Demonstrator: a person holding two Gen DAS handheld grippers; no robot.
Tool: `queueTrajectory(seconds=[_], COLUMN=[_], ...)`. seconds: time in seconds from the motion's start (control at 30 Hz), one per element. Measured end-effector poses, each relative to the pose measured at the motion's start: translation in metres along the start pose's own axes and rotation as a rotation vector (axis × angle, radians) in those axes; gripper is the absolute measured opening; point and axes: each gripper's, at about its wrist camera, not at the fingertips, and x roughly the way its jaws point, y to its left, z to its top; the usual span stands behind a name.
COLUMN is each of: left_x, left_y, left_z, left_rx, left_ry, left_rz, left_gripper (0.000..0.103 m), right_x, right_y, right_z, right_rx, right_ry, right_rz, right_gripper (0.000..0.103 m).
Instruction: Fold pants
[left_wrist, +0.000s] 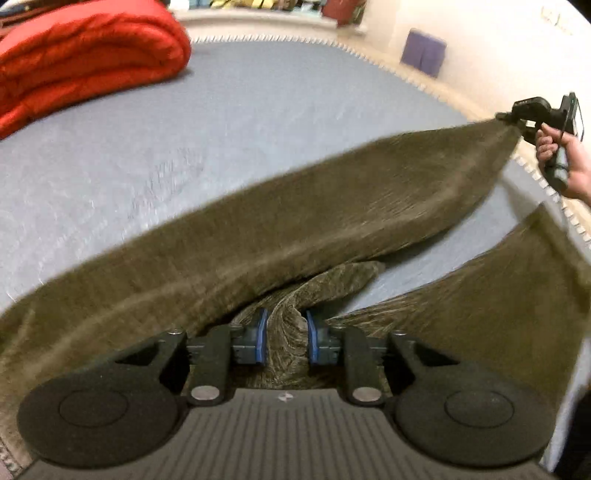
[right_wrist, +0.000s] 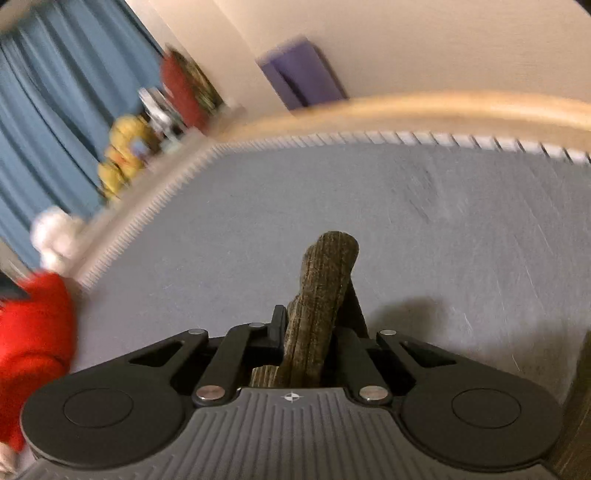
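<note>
Jaws of both grippers pinch the pants (left_wrist: 295, 236).

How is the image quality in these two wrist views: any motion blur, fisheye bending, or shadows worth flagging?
Left wrist view: the pants are smeared by motion blur, while the left tool stays sharp; the bed edge bows strongly. Right wrist view: the curtain and shelf clutter streak badly, the cloth in the right tool is crisp, and a soft shadow falls on the sheet.
</note>
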Motion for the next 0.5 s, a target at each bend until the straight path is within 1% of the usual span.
queueTrajectory(seconds=[0.03, 0.07, 0.1, 0.13, 0.17, 0.2, 0.23, 0.27, 0.3, 0.33, 0.37, 0.4, 0.43, 0.47, 0.5], left_x=[-0.010, -0.018, -0.023, -0.025, -0.024, -0.020, -0.015, -0.011, -0.009, -0.009, -0.014, -0.018, -0.024, -0.032, -0.042], left_y=[-0.002, -0.003, -0.003, -0.004, -0.005, -0.004, -0.004, -0.003, -0.001, -0.001, 0.000, 0.001, 0.005, 0.008, 0.012], left_z=[0.001, 0.000, -0.002, -0.005, -0.009, -0.013, -0.017, -0.018, -0.020, -0.019, -0.018, -0.015, -0.011, -0.009, -0.005], left_rx=[0.008, 0.028, 0.059, 0.092, 0.112, 0.125, 0.135, 0.137, 0.129, 0.123, 0.119, 0.113, 0.102, 0.084, 0.055], left_ry=[-0.005, 0.000, 0.017, 0.045, 0.078, 0.120, 0.156, 0.177, 0.192, 0.192, 0.180, 0.168, 0.149, 0.117, 0.077], left_rz=[-0.019, -0.035, -0.051, -0.067, -0.077, -0.086, -0.089, -0.080, -0.073, -0.078, -0.096, -0.111, -0.123, -0.134, -0.149], left_gripper=[0.024, 0.024, 0.024, 0.024, 0.025, 0.025, 0.026, 0.030, 0.034, 0.034, 0.037, 0.046, 0.052, 0.064, 0.067], right_x=[-0.015, -0.027, -0.035, -0.036, -0.030, -0.018, -0.008, -0.001, 0.001, -0.003, -0.008, -0.013, -0.019, -0.024, -0.030], right_y=[0.007, 0.008, 0.005, -0.002, -0.011, -0.024, -0.036, -0.051, -0.062, -0.067, -0.066, -0.063, -0.060, -0.059, -0.057], right_z=[0.003, 0.003, -0.001, -0.008, -0.016, -0.028, -0.038, -0.048, -0.054, -0.056, -0.055, -0.053, -0.051, -0.047, -0.043], right_rx=[-0.026, -0.034, -0.037, -0.048, -0.071, -0.103, -0.110, -0.087, -0.064, -0.062, -0.081, -0.111, -0.133, -0.132, -0.122], right_ry=[-0.054, -0.091, -0.106, -0.091, -0.038, 0.056, 0.139, 0.213, 0.255, 0.240, 0.212, 0.182, 0.149, 0.126, 0.103], right_rz=[0.036, 0.043, 0.024, -0.047, -0.152, -0.277, -0.359, -0.403, -0.413, -0.390, -0.399, -0.441, -0.479, -0.490, -0.487], right_gripper=[0.006, 0.006, 0.006, 0.006, 0.006, 0.006, 0.007, 0.008, 0.010, 0.012, 0.019, 0.034, 0.041, 0.044, 0.044])
